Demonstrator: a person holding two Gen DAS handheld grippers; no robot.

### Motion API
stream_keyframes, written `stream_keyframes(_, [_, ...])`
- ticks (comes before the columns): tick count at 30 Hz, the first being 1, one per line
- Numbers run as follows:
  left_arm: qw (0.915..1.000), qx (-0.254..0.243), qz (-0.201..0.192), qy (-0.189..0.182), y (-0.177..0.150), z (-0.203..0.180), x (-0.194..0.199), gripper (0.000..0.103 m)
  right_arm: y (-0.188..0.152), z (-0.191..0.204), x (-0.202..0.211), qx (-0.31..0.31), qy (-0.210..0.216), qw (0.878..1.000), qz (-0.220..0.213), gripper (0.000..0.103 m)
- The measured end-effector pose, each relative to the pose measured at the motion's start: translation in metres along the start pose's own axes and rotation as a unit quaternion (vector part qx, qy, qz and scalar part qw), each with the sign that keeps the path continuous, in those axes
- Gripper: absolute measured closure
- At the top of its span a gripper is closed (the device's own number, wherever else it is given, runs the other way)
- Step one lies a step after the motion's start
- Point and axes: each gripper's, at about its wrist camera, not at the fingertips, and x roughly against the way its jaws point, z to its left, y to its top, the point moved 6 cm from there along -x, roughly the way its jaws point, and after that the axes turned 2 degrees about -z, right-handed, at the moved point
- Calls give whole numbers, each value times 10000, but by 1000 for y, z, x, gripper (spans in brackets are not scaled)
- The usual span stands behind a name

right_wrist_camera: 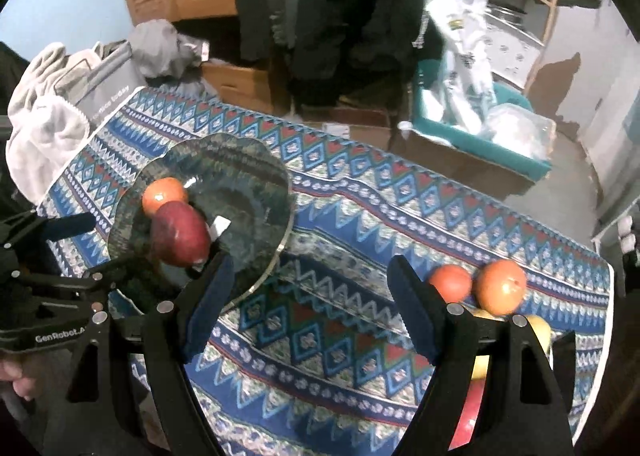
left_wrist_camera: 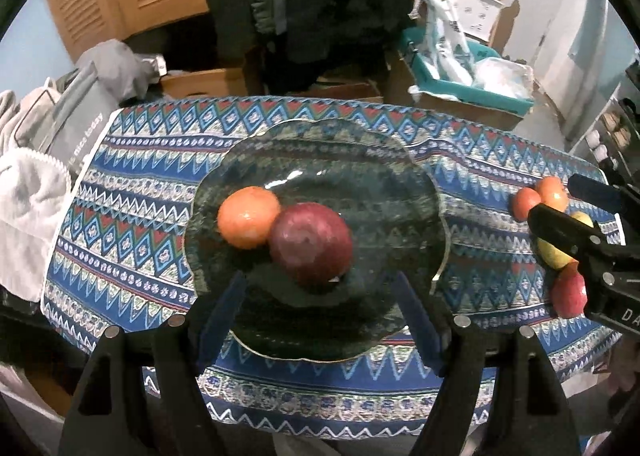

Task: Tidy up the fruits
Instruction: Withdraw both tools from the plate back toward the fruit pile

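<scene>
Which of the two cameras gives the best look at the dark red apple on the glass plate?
The left wrist view. The red apple sits near the middle, large and unobstructed, touching an orange on the plate. The right wrist view shows it smaller, off to the left, slightly blurred.

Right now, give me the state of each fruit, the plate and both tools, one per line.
Glass plate: on the tablecloth, holding two fruits.
Orange: on the plate, touching the red apple.
Red apple: on the plate.
Two oranges: on the cloth, off the plate.
Yellow fruit: on the cloth.
Second red apple: on the cloth.
Left tool: open, empty.
Right tool: open, empty.
</scene>
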Motion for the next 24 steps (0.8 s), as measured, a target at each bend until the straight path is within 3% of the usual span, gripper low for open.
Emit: stream_keyframes(24, [9960, -770, -272, -356, 4, -93, 29, 23, -58, -98, 63, -730, -613, 9952, -222, 23])
